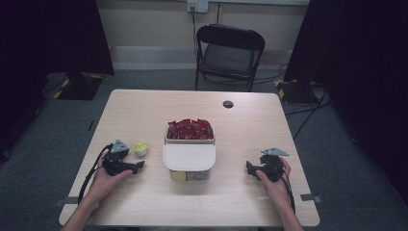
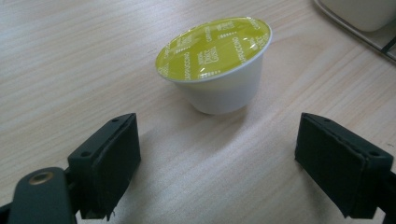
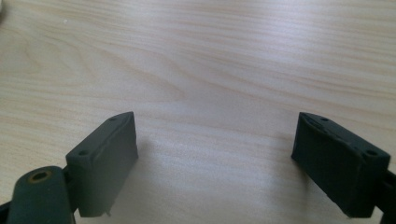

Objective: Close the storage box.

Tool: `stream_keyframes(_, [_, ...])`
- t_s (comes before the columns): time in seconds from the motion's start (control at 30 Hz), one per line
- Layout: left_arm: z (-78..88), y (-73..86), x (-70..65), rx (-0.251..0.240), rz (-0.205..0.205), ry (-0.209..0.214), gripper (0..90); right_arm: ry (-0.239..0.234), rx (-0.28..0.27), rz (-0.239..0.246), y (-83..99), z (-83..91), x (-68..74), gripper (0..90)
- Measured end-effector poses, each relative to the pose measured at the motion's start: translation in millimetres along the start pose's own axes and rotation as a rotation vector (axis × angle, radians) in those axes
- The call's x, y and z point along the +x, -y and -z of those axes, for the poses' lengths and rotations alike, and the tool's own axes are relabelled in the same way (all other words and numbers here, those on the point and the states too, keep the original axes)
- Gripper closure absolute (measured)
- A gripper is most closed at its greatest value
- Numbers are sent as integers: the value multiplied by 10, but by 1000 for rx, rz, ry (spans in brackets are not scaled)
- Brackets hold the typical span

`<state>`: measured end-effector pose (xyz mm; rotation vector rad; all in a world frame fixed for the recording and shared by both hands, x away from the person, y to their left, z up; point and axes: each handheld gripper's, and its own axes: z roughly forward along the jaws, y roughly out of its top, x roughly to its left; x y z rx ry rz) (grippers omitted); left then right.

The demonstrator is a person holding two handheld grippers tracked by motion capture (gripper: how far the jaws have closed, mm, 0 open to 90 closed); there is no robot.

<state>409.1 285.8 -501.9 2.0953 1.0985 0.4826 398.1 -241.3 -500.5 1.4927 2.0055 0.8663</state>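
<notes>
Left gripper (image 2: 217, 163) wide, empty, just short of capsule (image 2: 215, 63), left of box (image 1: 189, 156). Right gripper (image 3: 215, 163) wide, empty, over table (image 3: 210, 56), right of box.

Both grippers, left (image 1: 140, 166) and right (image 1: 248, 168), rest low, jaws spread wide.

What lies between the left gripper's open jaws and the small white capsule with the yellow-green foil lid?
Bare wood table: in the left gripper view, the left gripper faces the capsule with nothing between.

Glossy foil-lidded plastic capsule (image 2: 215, 65) on matt wood-grain table (image 2: 70, 70).
</notes>
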Motion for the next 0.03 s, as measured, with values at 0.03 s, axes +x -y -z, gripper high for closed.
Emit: stream_keyframes(0.03, [0,0,1,0,-1,0,136,5,0,-4,2,2,4,134])
